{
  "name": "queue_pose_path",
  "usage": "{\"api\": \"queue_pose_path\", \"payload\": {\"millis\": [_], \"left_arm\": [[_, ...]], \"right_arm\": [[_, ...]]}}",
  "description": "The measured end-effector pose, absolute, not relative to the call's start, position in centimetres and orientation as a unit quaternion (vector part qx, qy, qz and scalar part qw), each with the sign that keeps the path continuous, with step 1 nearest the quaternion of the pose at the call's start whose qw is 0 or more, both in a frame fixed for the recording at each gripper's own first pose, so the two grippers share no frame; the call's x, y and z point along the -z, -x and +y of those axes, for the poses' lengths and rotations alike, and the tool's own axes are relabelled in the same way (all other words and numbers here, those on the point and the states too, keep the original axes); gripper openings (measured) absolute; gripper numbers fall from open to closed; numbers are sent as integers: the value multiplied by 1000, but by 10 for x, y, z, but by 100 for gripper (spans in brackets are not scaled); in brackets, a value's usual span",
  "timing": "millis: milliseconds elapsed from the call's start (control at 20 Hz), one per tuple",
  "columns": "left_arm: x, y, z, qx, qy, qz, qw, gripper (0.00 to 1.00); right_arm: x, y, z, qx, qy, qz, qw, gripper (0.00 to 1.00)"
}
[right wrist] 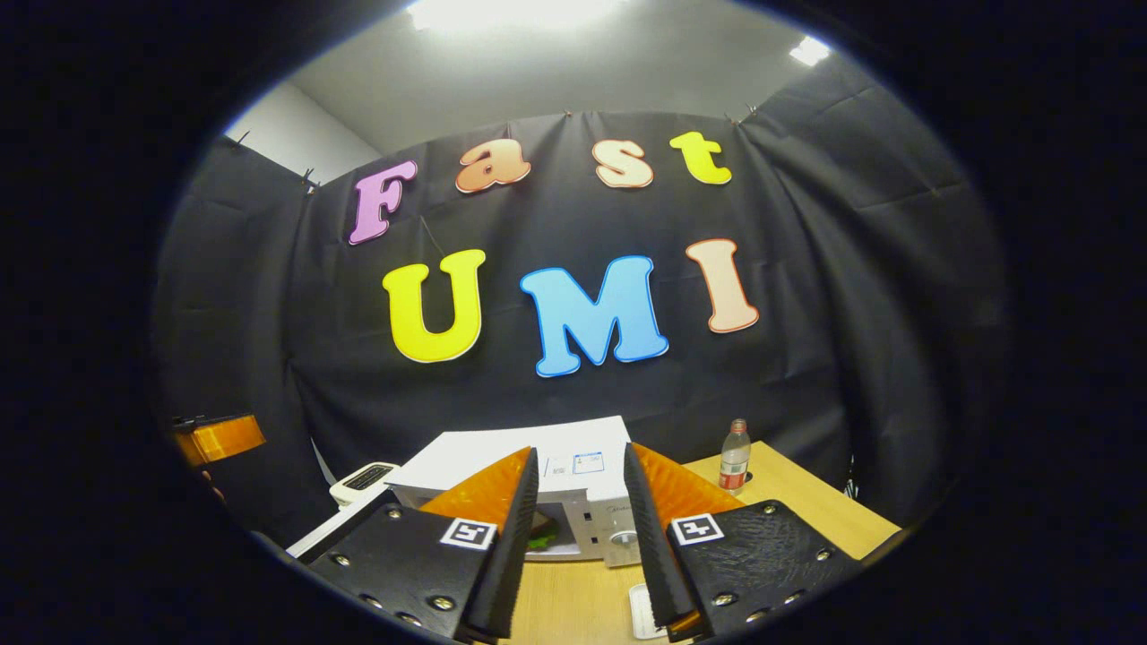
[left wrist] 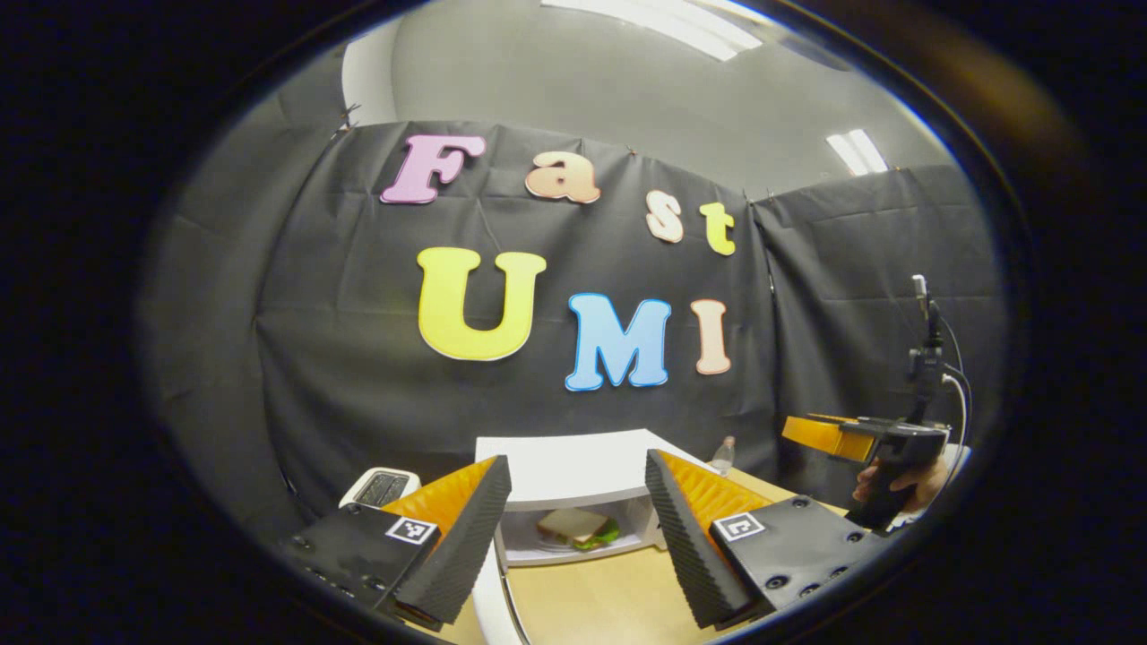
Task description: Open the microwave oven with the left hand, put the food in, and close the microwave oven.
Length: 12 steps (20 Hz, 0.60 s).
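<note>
In the left gripper view, the left gripper hangs above a wooden table, its two fingers spread wide apart with nothing between them and touching nothing. Through the gap between the fingers stands a white microwave against the booth's black wall. Its cavity is open toward the camera, and a sandwich with green leaves lies inside on the cavity floor. A curved white edge, the open door, swings out toward the lower left of the gap. A white toaster sits on the table to the left of the microwave, and a clear bottle stands behind its right corner.

At the right edge of the same view, a hand grips the handle of the right gripper, held up in the air well apart from the microwave. From this angle its jaws cannot be judged.

In the right gripper view, the right gripper points at the microwave from above the table. Its fingers stand moderately apart, a narrower gap than the left one's, empty and touching nothing. Between them the microwave's front panel and knob show, with a bit of the sandwich green in the cavity to the left. The bottle stands on the table to the right, the toaster to the left. Part of the left gripper pokes in at the far left edge.
</note>
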<state>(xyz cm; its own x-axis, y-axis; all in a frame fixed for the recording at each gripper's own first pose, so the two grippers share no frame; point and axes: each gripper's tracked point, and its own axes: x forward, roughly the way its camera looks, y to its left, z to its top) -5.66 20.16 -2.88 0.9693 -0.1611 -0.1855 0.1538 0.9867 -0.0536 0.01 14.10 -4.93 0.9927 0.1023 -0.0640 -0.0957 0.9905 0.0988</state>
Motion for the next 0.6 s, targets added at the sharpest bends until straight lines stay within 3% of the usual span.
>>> {"api": "queue_pose_path", "payload": {"millis": [50,100,600], "left_arm": [[27,57,198,80,18,93,992,95],[28,58,196,79,18,93,992,95],[31,92,228,31,13,101,994,96]], "right_arm": [[46,2,136,-49,-46,34,997,75],[43,3,132,-48,-46,35,997,85],[21,12,132,-60,-15,7,998,86]]}}
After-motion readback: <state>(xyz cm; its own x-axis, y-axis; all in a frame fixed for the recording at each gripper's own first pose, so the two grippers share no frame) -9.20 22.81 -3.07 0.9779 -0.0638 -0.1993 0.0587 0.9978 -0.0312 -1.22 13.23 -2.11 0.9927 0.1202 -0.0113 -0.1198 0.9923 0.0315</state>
